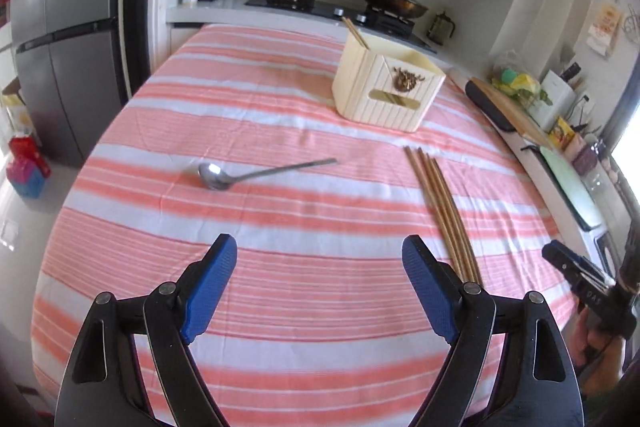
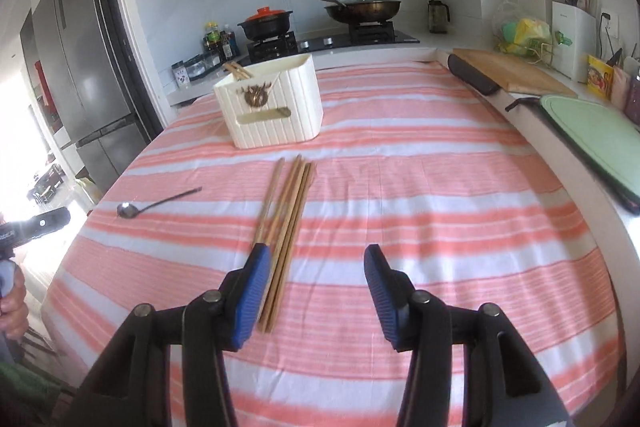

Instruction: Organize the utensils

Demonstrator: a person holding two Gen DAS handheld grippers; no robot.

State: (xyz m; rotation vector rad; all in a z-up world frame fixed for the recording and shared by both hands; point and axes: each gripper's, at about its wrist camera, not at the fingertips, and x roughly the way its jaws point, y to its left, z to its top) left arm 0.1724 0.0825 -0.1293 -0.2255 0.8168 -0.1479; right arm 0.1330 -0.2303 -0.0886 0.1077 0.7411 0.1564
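The tabletop [image 1: 304, 311] wears a pink and white striped cloth and has lots of bare room in the middle and near the front. Its far edge meets a white kitchen counter with a black stove [image 2: 320, 43]. Its right edge runs along a counter with a wooden cutting board [image 2: 516, 71] and a pale green board [image 2: 592, 135].

The left gripper [image 1: 320, 267] hangs over the near part of the cloth. Its blue fingers [image 1: 212, 287] are spread wide with nothing between them. The right gripper [image 2: 316, 279] is low over the cloth too, its blue fingers [image 2: 380, 291] spread apart and holding nothing. Its left finger sits just beside the near ends of the chopsticks.

The shiny metal spoon [image 1: 248, 173] lies flat on the left side of the cloth, well apart from everything. Its bowl points left and its long handle runs to the right and a little away.

The bundle of brown wooden chopsticks [image 2: 284, 227] lies flat, side by side, right of the spoon. The sticks run long from the front toward the far side, with their far ends pointing at the cream ribbed plastic utensil box [image 2: 272, 107]. That box stands upright toward the far side of the tabletop, near the far ends of the chopsticks. A few more chopsticks [image 2: 238, 70] stick out of its top, leaning.
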